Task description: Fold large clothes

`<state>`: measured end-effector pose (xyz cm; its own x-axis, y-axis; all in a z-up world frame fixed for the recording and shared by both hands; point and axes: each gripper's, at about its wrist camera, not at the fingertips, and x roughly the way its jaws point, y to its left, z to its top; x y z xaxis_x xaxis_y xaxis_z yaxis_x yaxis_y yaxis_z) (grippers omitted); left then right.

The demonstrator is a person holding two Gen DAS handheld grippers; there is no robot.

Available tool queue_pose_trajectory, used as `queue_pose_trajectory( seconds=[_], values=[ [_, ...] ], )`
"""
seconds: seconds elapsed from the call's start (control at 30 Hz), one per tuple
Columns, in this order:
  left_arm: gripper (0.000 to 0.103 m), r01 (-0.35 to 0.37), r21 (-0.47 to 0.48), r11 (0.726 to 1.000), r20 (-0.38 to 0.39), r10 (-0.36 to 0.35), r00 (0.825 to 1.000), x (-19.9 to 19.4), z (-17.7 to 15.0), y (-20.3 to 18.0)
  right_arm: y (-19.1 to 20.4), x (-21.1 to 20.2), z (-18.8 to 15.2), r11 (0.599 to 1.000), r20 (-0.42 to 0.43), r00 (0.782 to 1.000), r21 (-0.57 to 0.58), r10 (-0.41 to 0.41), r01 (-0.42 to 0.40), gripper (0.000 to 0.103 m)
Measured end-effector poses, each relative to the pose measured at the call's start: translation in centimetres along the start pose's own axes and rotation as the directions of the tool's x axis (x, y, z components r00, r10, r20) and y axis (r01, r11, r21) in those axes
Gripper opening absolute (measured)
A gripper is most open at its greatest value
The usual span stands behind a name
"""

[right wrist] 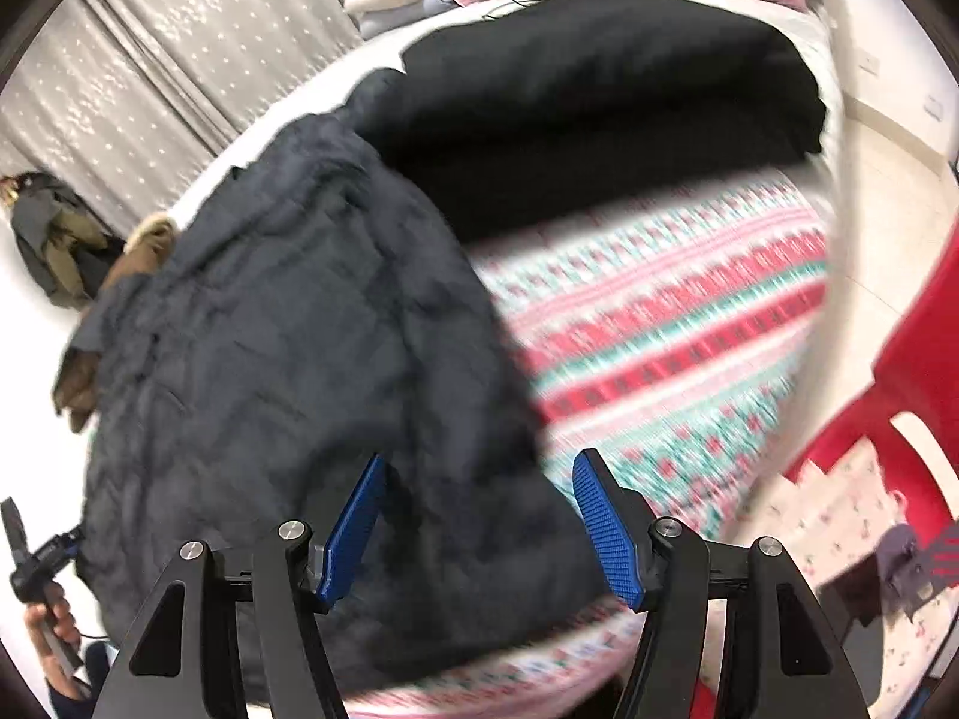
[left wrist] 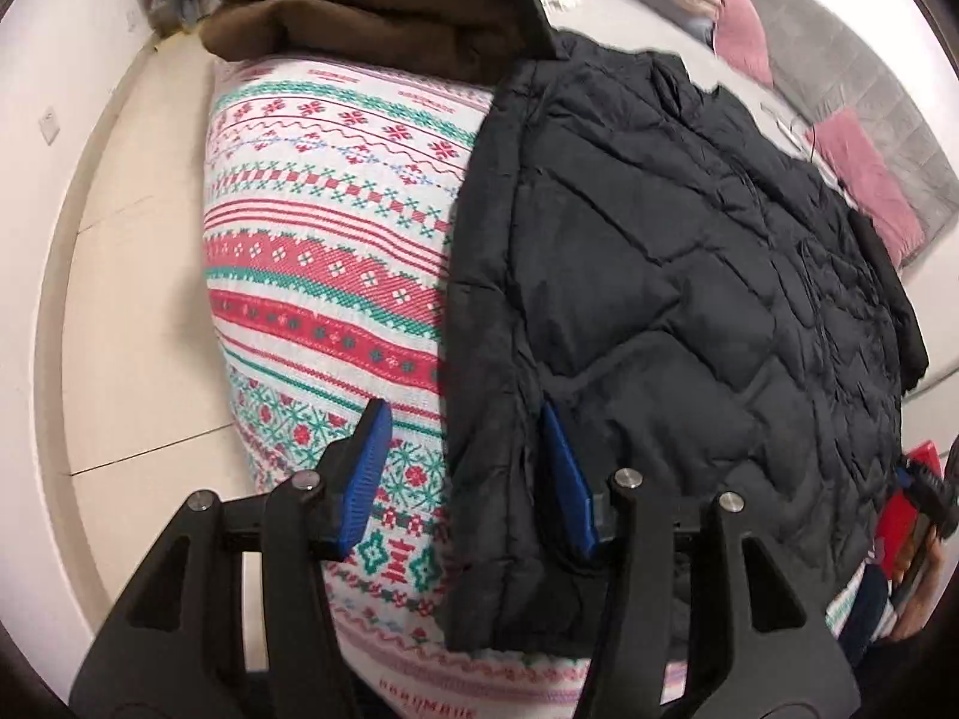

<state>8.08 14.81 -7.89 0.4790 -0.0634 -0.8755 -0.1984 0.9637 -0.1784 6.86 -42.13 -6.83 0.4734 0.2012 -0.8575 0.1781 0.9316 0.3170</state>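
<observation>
Holding the left gripper [left wrist: 463, 407] half open and empty, pointing steeply down, straddling the near side edge of the dark quilted jacket [left wrist: 689, 299]: one pad over the patterned blanket [left wrist: 329, 239], the other against or just over the padded hem, hard to tell which. Holding the right gripper [right wrist: 480, 456] somewhat wider, also clamping nothing, over the jacket's [right wrist: 270, 329] opposite near corner; blurring too much there to judge contact.

Probably setting up for the next fold of the jacket, lying spread flat on the blanket [right wrist: 659, 329] at the bed's foot. Doing it well likely meaning: pinching both near corners through all layers, since slippery puffy fabric tends to slide; lifting evenly; carrying the hem toward the collar; keeping the side edges lined up.

Watching the margins: folded brown garment [left wrist: 359, 12] sitting just beyond the collar end in the left view, bulky black garment [right wrist: 599, 90] touching the jacket's far end in the right view, so leaving little landing room there. Noting the blanket's edge dropping to pale floor [left wrist: 132, 299] on one side and a red chair [right wrist: 917, 329] near the other. Finding open blanket only beside the jacket.
</observation>
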Motion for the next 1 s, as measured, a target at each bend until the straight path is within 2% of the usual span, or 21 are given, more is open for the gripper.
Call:
queue_pose_trajectory(
  seconds=[0.03, 0.07, 0.1, 0.13, 0.17, 0.23, 0.37, 0.43, 0.5, 0.57, 0.6, 0.7, 0.77, 0.8, 0.83, 1.0],
  values=[
    [0.053, -0.006, -0.004, 1.0, 0.018, 0.006, 1.0, -0.1, -0.3, -0.2, -0.4, 0.5, -0.4, 0.999, -0.014, 0.999, 0.008, 0.031, -0.031, 0.066],
    [0.053, -0.01, 0.001, 1.0, 0.028, 0.01, 1.0, -0.1, -0.4, -0.5, -0.8, 0.7, -0.5, 0.997, -0.026, 0.997, 0.033, 0.066, -0.065, 0.06],
    [0.043, -0.004, 0.017, 1.0, 0.037, 0.003, 0.999, -0.2, -0.7, -1.1, -1.1, 0.4, -0.5, 0.996, -0.01, 0.997, 0.045, 0.082, -0.082, 0.047],
    [0.019, 0.021, 0.036, 0.999, 0.034, -0.022, 0.999, -0.1, -0.9, -1.7, -1.1, 0.1, -0.5, 0.995, -0.008, 0.995, 0.039, 0.094, -0.094, 0.015],
    [0.015, 0.03, 0.046, 0.998, 0.029, -0.031, 0.999, 0.1, -1.0, -2.1, -1.2, -0.2, -0.5, 0.993, -0.013, 0.994, 0.044, 0.11, -0.109, 0.01],
    [0.011, -0.01, 0.053, 0.999, 0.033, 0.008, 0.999, 0.1, -1.3, -2.6, -1.0, -1.0, -0.4, 0.992, -0.018, 0.993, 0.051, 0.116, -0.115, 0.007],
    [0.01, -0.022, 0.039, 0.999, 0.047, 0.021, 0.999, -1.8, -1.6, -2.2, -1.0, -5.7, -1.2, 0.987, 0.063, 0.988, 0.068, 0.138, -0.142, 0.004],
    [0.01, -0.031, 0.056, 0.998, 0.03, 0.029, 0.999, -1.6, -1.5, -2.4, -1.3, -6.3, -1.6, 0.99, 0.058, 0.991, 0.064, 0.123, -0.127, 0.004],
    [0.012, -0.041, 0.056, 0.998, -0.002, 0.041, 0.999, -0.9, -1.2, -2.4, -0.8, -4.1, -1.4, 0.999, -0.004, 0.999, 0.03, 0.046, -0.045, 0.005],
    [0.015, -0.03, 0.032, 0.999, -0.029, 0.031, 0.999, -1.1, -1.0, -1.8, -1.1, -1.5, -1.5, 0.999, -0.072, 0.997, 0.049, 0.022, -0.019, 0.009],
    [0.018, -0.013, 0.008, 1.0, -0.035, 0.013, 0.999, -1.6, -0.9, -1.3, -1.2, -1.2, -1.4, 0.998, -0.074, 0.997, 0.067, 0.02, -0.015, 0.01],
    [0.028, 0.008, -0.048, 0.999, 0.005, -0.008, 1.0, -4.5, 0.1, 0.1, -0.7, -2.7, -1.3, 0.997, -0.018, 0.999, 0.075, -0.031, 0.032, 0.02],
    [0.049, 0.007, -0.089, 0.996, 0.065, -0.001, 0.998, -6.6, 1.7, 1.6, 0.3, -4.2, -1.3, 0.995, 0.036, 0.995, 0.047, -0.088, 0.087, 0.037],
    [0.052, 0.015, -0.114, 0.993, 0.094, -0.004, 0.996, -7.2, 2.4, 2.3, 2.0, -4.8, -0.7, 0.994, 0.078, 0.991, 0.017, -0.107, 0.106, 0.041],
    [0.054, 0.028, -0.14, 0.99, 0.117, -0.011, 0.993, -7.7, 3.2, 2.9, 3.1, -5.3, -0.4, 0.994, 0.103, 0.989, -0.009, -0.106, 0.108, 0.047],
    [0.055, 0.136, -0.289, 0.948, 0.187, -0.084, 0.979, -8.0, 9.1, 6.9, 12.6, -5.7, 1.0, 0.974, 0.159, 0.987, -0.225, 0.004, 0.032, 0.056]
  ],
)
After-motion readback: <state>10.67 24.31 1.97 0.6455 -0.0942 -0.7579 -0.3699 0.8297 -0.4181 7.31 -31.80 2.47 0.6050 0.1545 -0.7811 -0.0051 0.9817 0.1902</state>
